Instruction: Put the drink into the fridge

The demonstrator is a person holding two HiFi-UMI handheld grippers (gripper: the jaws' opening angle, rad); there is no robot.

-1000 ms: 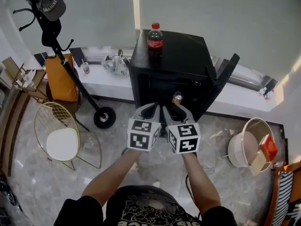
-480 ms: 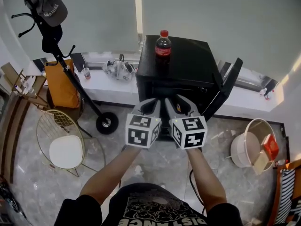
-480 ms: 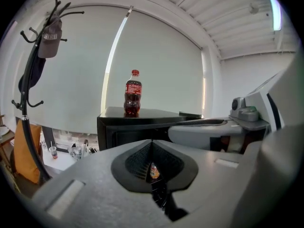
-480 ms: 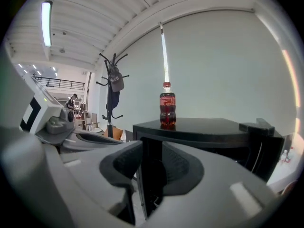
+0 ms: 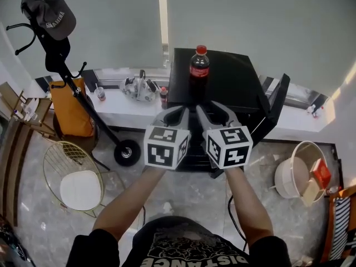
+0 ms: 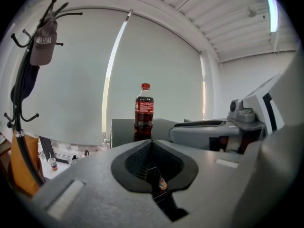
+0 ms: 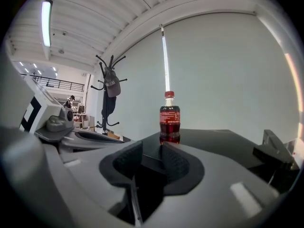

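Item: dark cola bottle, red cap and label (image 5: 199, 63). Upright on top of black mini fridge (image 5: 233, 82), not gripped.
Fridge door (image 5: 275, 107): open, swung right.
Left gripper (image 5: 175, 113): jaws closed, empty.
Right gripper (image 5: 210, 107): jaws part open, nothing between, short of bottle.
Progress: door done; grasp and placing inside left.

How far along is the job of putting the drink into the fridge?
Done: the fridge door stands open, and what looks like a small can sits inside. In hand: nothing; the right gripper is open and empty, the left gripper shut. Left: the cola bottle stands on top of the fridge, not inside.
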